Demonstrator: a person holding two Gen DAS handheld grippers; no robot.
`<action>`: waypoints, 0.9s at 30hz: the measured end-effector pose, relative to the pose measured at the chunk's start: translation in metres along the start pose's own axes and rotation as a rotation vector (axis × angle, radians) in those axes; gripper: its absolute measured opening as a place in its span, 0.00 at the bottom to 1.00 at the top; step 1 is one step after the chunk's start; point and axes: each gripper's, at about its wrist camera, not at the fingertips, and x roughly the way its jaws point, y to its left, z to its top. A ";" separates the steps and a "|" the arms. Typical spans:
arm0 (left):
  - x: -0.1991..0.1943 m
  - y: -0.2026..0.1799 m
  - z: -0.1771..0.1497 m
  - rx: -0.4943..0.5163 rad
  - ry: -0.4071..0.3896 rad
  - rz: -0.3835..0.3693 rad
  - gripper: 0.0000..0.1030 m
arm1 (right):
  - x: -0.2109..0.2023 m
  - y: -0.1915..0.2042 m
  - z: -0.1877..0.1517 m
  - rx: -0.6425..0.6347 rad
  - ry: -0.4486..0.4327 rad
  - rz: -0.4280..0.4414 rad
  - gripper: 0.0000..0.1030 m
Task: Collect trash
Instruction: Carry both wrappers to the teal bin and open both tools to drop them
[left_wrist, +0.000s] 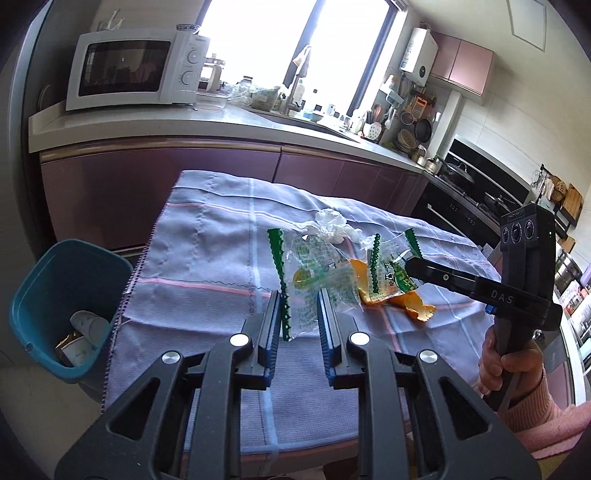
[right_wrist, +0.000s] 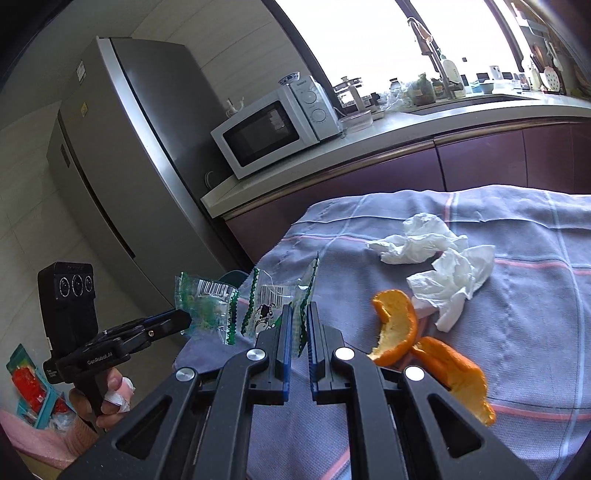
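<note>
Left wrist view: left gripper, jaws apart around a clear green-edged snack wrapper lifted above the checked cloth; a second wrapper sits in the right gripper, with orange peel under it, crumpled tissue behind, and a teal bin holding paper cups beside the table's left edge. Right wrist view: right gripper, jaws closed on the second wrapper; the left gripper pinches the snack wrapper just left of it; orange peel and tissue lie on the cloth to the right, a microwave and refrigerator beyond.
</note>
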 end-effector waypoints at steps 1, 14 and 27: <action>-0.003 0.004 0.000 -0.008 -0.005 0.011 0.19 | 0.004 0.003 0.002 -0.004 0.005 0.006 0.06; -0.039 0.061 0.003 -0.105 -0.070 0.132 0.19 | 0.061 0.043 0.022 -0.079 0.067 0.096 0.06; -0.062 0.101 0.002 -0.158 -0.107 0.232 0.19 | 0.115 0.077 0.041 -0.122 0.134 0.168 0.06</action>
